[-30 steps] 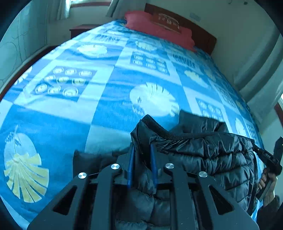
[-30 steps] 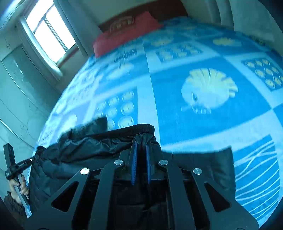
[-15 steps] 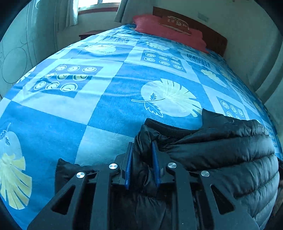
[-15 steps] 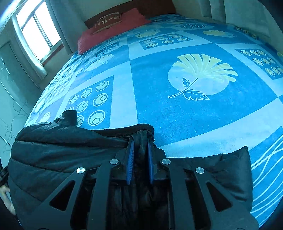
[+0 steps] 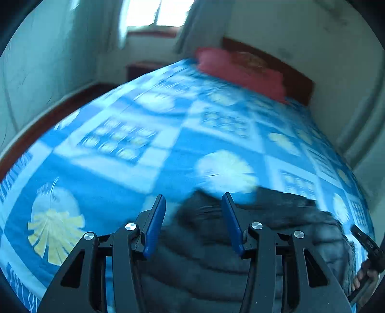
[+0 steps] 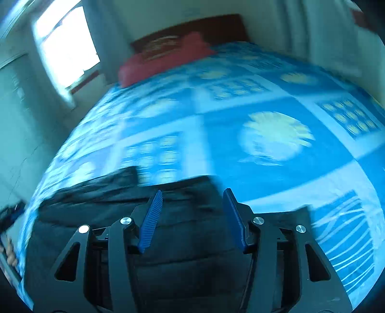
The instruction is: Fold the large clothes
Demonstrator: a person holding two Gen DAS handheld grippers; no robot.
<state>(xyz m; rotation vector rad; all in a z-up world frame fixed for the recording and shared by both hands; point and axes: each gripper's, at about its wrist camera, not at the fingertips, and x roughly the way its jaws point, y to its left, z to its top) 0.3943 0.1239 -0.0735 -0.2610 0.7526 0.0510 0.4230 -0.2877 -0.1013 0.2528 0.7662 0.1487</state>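
Note:
A black puffer jacket (image 5: 264,224) lies folded on the near part of the blue patterned bed (image 5: 168,134). My left gripper (image 5: 193,199) is open and empty, raised just above the jacket's left edge. In the right wrist view the jacket (image 6: 101,207) spreads below and to the left, and my right gripper (image 6: 192,195) is open and empty above its right edge. Both views are motion-blurred. The other gripper and hand show at the frame edges (image 5: 368,250) (image 6: 7,228).
A red pillow (image 5: 240,69) lies against the dark wooden headboard (image 5: 288,72) at the far end of the bed. A window (image 5: 158,12) and curtains are on the far wall. A dark nightstand (image 5: 142,69) stands beside the bed's far left corner.
Both grippers have opened and let go of the jacket's edge, then lifted back from it. The jacket now rests on the bed.

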